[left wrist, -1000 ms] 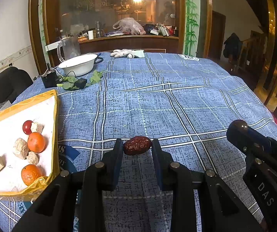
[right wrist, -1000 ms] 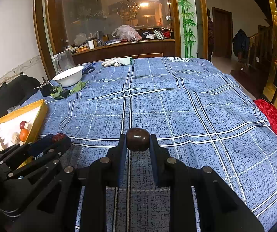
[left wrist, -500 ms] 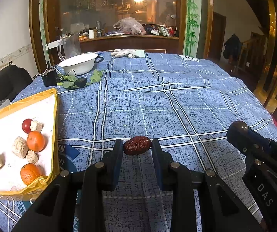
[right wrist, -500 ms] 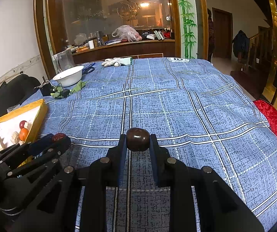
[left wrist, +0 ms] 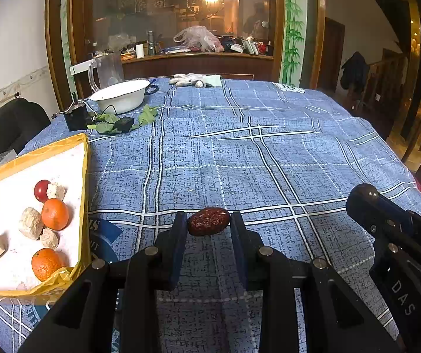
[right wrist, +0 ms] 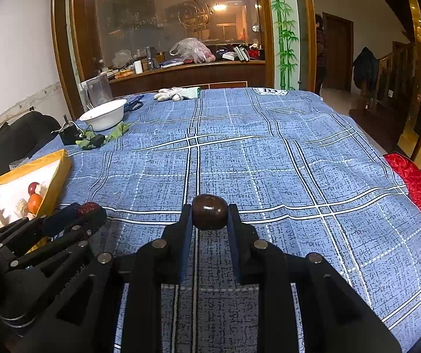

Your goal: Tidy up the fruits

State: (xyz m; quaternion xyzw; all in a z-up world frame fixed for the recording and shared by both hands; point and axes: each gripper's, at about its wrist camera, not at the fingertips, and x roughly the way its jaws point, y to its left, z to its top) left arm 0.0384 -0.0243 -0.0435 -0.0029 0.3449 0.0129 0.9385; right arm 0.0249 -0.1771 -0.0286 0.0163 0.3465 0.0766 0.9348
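My left gripper [left wrist: 209,223] is shut on a wrinkled red date [left wrist: 209,221], held above the blue checked cloth. My right gripper [right wrist: 210,212] is shut on a smooth dark brown round fruit [right wrist: 210,211]. In the left wrist view the right gripper [left wrist: 366,197] shows at the right edge with the dark fruit at its tip. In the right wrist view the left gripper [right wrist: 85,210] and its red date [right wrist: 87,206] sit at the left. A yellow-rimmed tray [left wrist: 84,176] at the left holds two oranges [left wrist: 54,214], a red fruit [left wrist: 41,190] and several pale chunks [left wrist: 31,227].
A white bowl [left wrist: 122,96], a clear jug [left wrist: 107,67], a black charger with cable [left wrist: 75,116] and green leaves [left wrist: 148,114] lie at the far left of the table. White gloves [left wrist: 193,80] rest at the far edge. A red cloth [right wrist: 413,179] hangs at the right.
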